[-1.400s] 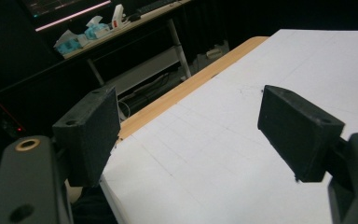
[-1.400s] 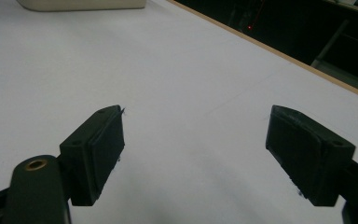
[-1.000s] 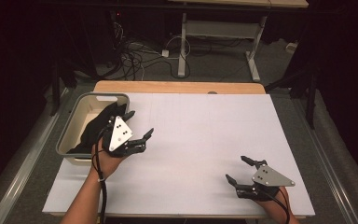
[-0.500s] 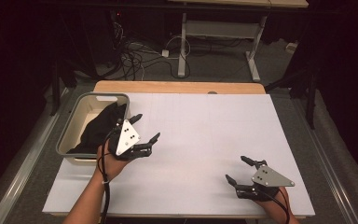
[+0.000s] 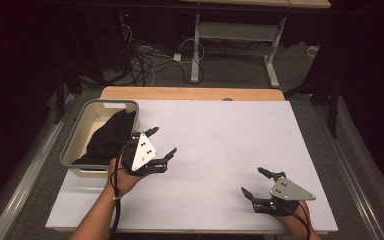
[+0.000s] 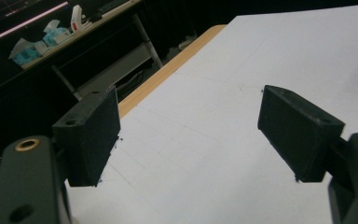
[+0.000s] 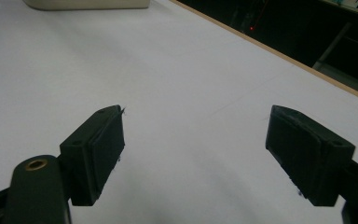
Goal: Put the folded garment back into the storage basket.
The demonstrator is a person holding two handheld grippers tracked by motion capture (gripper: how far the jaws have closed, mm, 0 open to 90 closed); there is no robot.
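Cloth (image 5: pixel 107 140) in bin (image 5: pixel 75 145); left tongs (image 5: pixel 163 144) beside rim

Dark room; grey floor (image 5: pixel 240 75) strewn with cables (image 5: pixel 145 57) beyond the desk's far edge, white-legged table frame (image 5: pixel 235 37) behind.

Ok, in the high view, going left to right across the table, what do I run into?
Grey bin with the black cloth in it → left gripper, fingers open, just right of the bin → bare white tabletop → right gripper, fingers open, near the front right corner.
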